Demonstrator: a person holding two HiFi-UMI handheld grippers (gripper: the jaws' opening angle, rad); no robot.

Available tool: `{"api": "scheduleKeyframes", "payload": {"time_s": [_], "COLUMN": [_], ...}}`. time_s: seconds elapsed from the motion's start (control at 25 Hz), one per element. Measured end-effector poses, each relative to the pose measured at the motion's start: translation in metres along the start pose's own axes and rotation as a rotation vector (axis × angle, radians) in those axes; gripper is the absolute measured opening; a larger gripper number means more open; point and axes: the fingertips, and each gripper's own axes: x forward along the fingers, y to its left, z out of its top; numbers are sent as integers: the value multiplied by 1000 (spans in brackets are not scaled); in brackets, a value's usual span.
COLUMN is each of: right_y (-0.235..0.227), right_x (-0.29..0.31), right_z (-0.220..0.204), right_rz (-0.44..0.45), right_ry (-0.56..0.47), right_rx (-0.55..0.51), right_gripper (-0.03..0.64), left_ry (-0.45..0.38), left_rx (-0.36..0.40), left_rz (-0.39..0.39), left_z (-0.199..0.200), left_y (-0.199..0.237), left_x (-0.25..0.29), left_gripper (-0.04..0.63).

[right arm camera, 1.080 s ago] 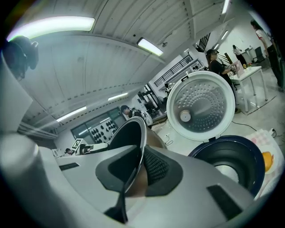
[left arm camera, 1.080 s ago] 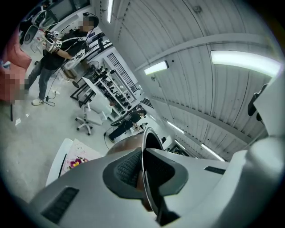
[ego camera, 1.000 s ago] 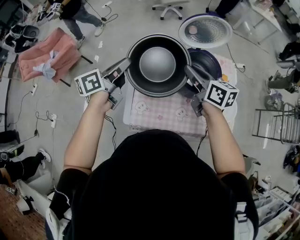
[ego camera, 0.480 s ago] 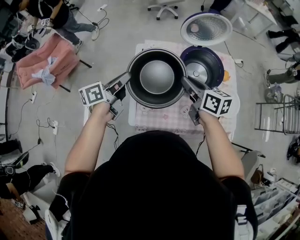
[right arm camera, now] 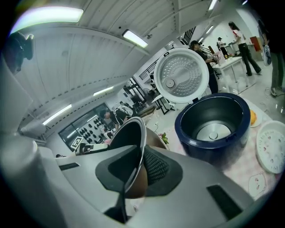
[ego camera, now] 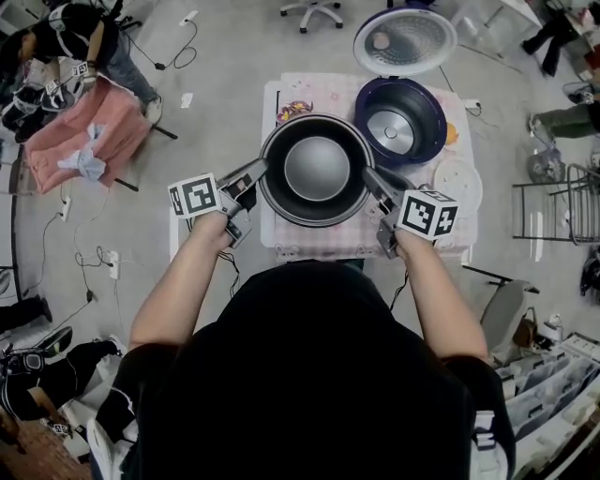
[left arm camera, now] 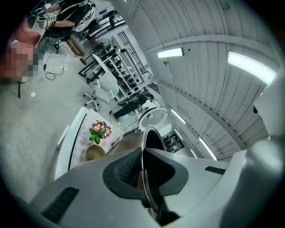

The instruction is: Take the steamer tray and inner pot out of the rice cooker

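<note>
The dark inner pot point(ego camera: 316, 169) is held over the front of the table, apart from the cooker. My left gripper point(ego camera: 255, 173) is shut on its left rim, my right gripper point(ego camera: 372, 178) on its right rim. In the left gripper view the pads clamp the thin rim point(left arm camera: 145, 138) at my left gripper point(left arm camera: 142, 167). The right gripper view shows my right gripper point(right arm camera: 136, 171) pinching the pot's wall point(right arm camera: 133, 133). The navy rice cooker point(ego camera: 405, 120) point(right arm camera: 213, 127) stands empty with its lid point(ego camera: 405, 41) point(right arm camera: 181, 75) up. The white steamer tray point(ego camera: 457, 184) point(right arm camera: 271, 147) lies flat on the cloth, right of the cooker.
The table point(ego camera: 281, 239) has a pink checked cloth. A flower print point(ego camera: 294, 110) point(left arm camera: 99, 130) lies at its far left corner, an orange thing point(ego camera: 452, 134) beside the cooker. A pink chair point(ego camera: 80, 141), cables, an office chair point(ego camera: 309, 11), a rack point(ego camera: 558, 225) and people stand around.
Both grippers have carried the pot away from the cooker, leftwards, nearer to me and lower. The cooker's empty inside, half covered before, now shows whole.
</note>
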Motion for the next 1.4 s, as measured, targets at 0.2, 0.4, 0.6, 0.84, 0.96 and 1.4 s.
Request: {"api": "scheduleKeyframes", "payload": {"time_s": [0.2,0.4,0.6,0.84,0.96,1.4], "right_y": [-15,-31,-51,-74,-83,-112], "right_x": [-5,-6,-6,-4,-1,16], "right_z": [-26,-50,-74,-99,-109,-134], "right_rz": [-32,-58,-84,-110,-115,-129], "right_ry": [20,39,72,118,135,190], "right_rx": [34,73,109,151,167,187], "right_gripper": [54,52,51,48,48,48], "left_ry": [53,87,110,148,154,169], "left_rx": [-30,-59,-95,-149,-168,-181], "left_rz": [8,27,52,85,99,146], "left_z": [-27,-50,-77,-111,-121,-138], "left_y": [17,32,51,73,83,112], "left_x": [6,12,18,25,28,38], "left_gripper": [40,40,40,40,41,41]}}
